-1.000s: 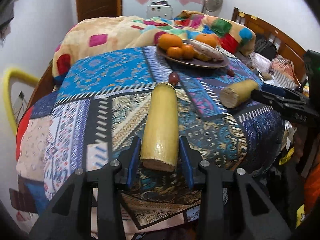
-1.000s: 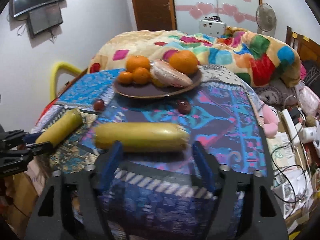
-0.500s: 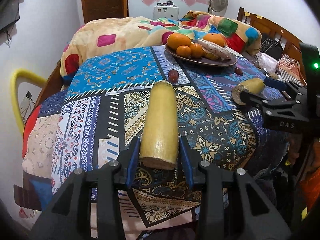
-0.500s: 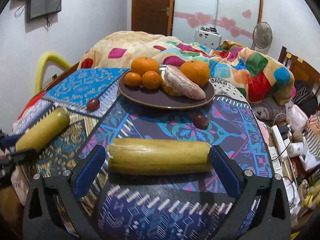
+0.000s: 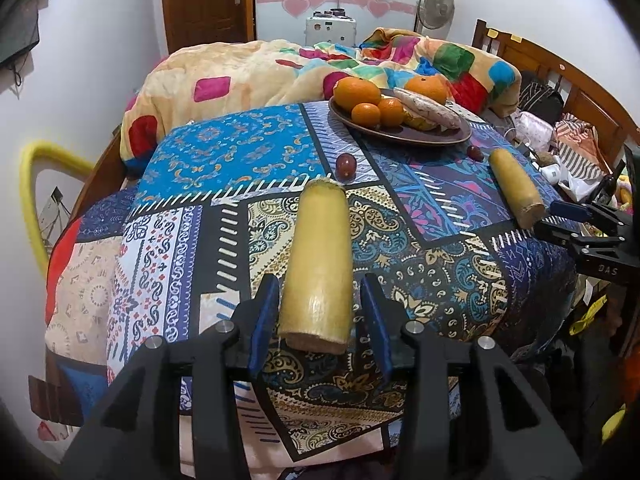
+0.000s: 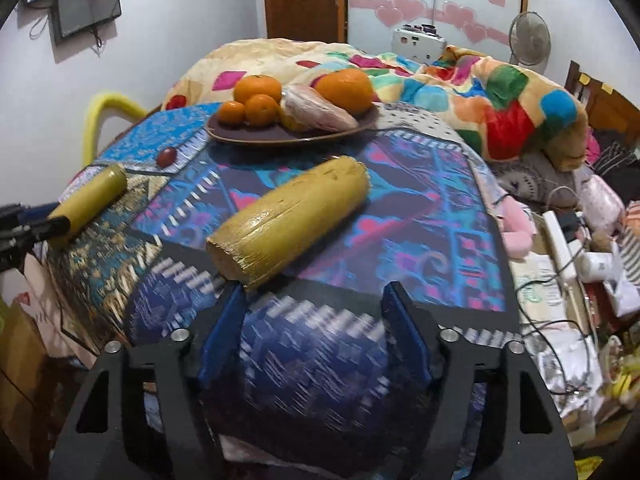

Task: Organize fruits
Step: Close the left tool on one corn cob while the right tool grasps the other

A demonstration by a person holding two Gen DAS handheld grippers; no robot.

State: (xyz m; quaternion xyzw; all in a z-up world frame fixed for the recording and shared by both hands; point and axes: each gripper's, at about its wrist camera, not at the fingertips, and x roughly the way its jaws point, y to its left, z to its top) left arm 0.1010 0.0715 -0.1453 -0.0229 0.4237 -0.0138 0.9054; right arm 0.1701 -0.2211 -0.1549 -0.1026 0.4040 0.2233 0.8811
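Two yellow sugarcane pieces lie on the patterned table cloth (image 5: 192,236). One piece (image 5: 318,268) lies between the fingers of my left gripper (image 5: 320,312), which stands open with a small gap on each side. The other piece (image 6: 288,226) lies just ahead of my right gripper (image 6: 314,332), which is open and empty, its left fingertip near the cut end. A brown plate (image 5: 404,134) with oranges (image 5: 356,92) and a wrapped fruit (image 5: 428,106) sits at the far side. Two small dark red fruits (image 5: 345,165) lie near the plate.
A colourful blanket (image 5: 248,76) is heaped on the bed behind the table. A yellow chair back (image 5: 36,160) stands at the left. Cables and clutter (image 6: 572,248) lie to the right of the table. A fan (image 6: 528,36) stands at the back.
My right gripper has swung round, so its cane piece now lies diagonally ahead of it instead of across between the fingers. My left gripper has opened slightly around its piece.
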